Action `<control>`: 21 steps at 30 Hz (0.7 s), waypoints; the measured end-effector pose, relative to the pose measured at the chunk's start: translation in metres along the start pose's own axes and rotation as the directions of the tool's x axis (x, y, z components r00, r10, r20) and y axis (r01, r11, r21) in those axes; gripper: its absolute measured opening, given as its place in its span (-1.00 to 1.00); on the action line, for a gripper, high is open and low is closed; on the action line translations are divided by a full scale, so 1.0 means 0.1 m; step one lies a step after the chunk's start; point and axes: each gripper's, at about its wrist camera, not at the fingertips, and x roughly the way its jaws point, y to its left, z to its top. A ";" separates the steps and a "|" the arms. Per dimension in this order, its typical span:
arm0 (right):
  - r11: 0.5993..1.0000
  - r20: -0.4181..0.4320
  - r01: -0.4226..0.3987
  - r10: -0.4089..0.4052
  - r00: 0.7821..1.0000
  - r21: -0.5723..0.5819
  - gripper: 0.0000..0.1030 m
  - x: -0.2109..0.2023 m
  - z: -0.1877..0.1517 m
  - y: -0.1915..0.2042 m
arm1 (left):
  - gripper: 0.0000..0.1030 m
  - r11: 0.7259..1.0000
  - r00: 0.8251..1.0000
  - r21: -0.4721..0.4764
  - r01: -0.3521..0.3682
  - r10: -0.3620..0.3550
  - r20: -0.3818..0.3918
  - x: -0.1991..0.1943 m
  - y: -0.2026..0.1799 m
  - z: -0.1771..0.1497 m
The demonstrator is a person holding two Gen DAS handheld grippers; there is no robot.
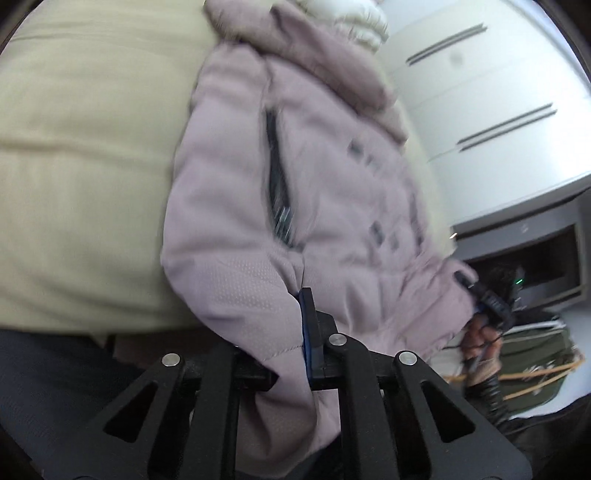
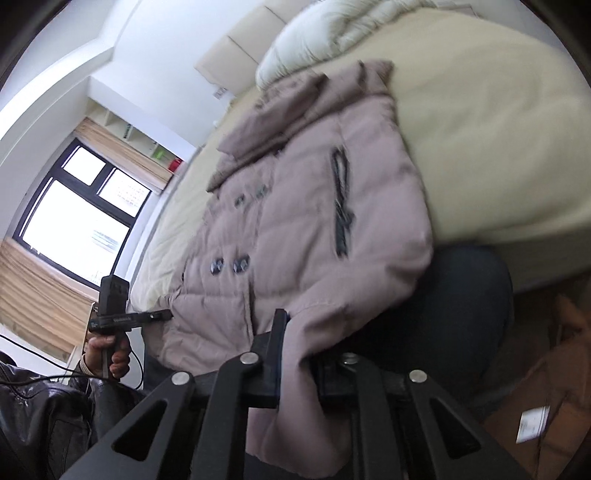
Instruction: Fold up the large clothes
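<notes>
A mauve padded coat (image 1: 295,192) with dark buttons and a zip pocket lies on the cream bed (image 1: 81,166), its hem hanging over the bed's edge. My left gripper (image 1: 295,325) is shut on the coat's hem; cloth bulges between the jaws. In the left wrist view my right gripper (image 1: 480,295) grips the hem's other corner. The coat also shows in the right wrist view (image 2: 303,206). There my right gripper (image 2: 295,339) is shut on the hem, and my left gripper (image 2: 162,315) pinches the other corner.
A white duvet (image 2: 332,33) is bunched at the bed's head. A white wardrobe (image 1: 491,92) and a grey cabinet (image 1: 546,254) stand beside the bed. A window (image 2: 74,214) is on the far wall. A cardboard box (image 2: 546,398) and a green bag (image 1: 532,354) lie on the floor.
</notes>
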 end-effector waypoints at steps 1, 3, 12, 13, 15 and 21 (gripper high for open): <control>1.000 0.024 -0.008 0.008 1.000 -0.024 -0.76 0.00 0.11 0.06 | -0.82 0.999 0.999 -0.003 0.033 -0.033 0.030 -0.08 -0.03 0.11; 0.998 0.077 -0.024 0.029 0.997 -0.066 -0.77 -0.01 0.34 0.15 | -0.82 0.996 0.992 -0.002 0.084 -0.083 0.092 -0.24 -0.08 0.31; 0.994 0.318 -0.017 0.050 0.947 -0.106 -0.78 -0.11 1.40 0.33 | -0.82 0.986 0.939 0.054 0.156 -0.165 0.301 -0.65 -0.40 1.37; 0.996 0.338 -0.012 0.043 0.940 -0.092 -0.78 -0.09 1.51 0.32 | -0.82 0.987 0.934 0.056 0.153 -0.163 0.319 -0.69 -0.38 1.51; 0.998 0.381 -0.003 0.026 0.924 -0.061 -0.78 -0.06 1.73 0.27 | -0.82 0.986 0.922 0.050 0.156 -0.164 0.351 -0.67 -0.40 1.81; 0.996 0.440 0.087 -0.081 0.894 0.006 -0.78 0.26 2.47 0.16 | -0.82 0.992 0.903 0.012 0.129 -0.122 0.412 -0.47 -0.37 2.76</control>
